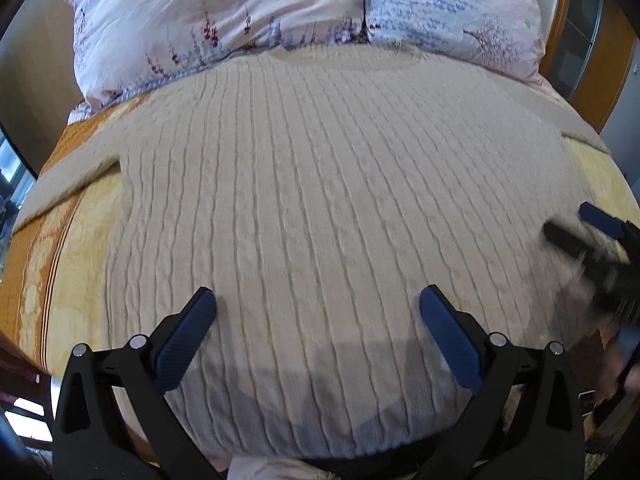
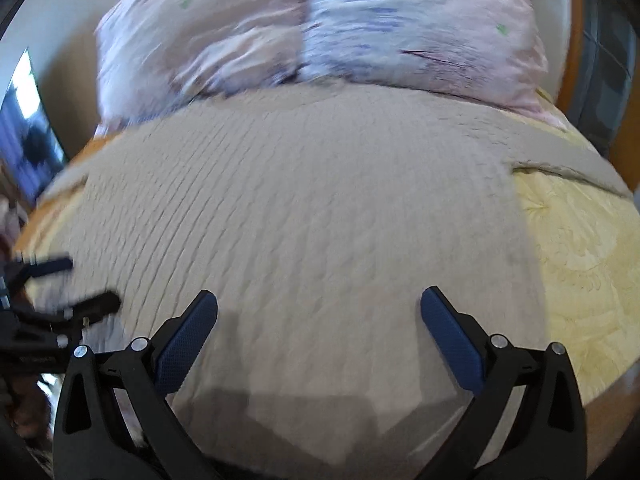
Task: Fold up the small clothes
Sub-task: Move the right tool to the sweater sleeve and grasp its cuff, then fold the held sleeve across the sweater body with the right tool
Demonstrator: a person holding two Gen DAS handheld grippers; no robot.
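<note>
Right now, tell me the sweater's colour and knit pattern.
Cream sweater, cable-knit in vertical ribs; sharpest in the left wrist view.

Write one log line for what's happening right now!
step: pre-grasp | item: cream sweater flat on bed, unfolded | left gripper: open, above hem | right gripper: open, moving, blurred

Bedroom in home. Bed (image 1: 72,248) with yellow-and-orange patterned bedspread fills both views. Two pillows (image 1: 224,20) in pale pink floral covers lie side by side at far end of bed. Cream cable-knit sweater (image 1: 320,200) lies flat on bedspread. Wooden frame (image 1: 560,40) rises behind pillows at right. Plain beige wall (image 1: 36,72) at left, bright window (image 2: 28,128) beside it.
</note>
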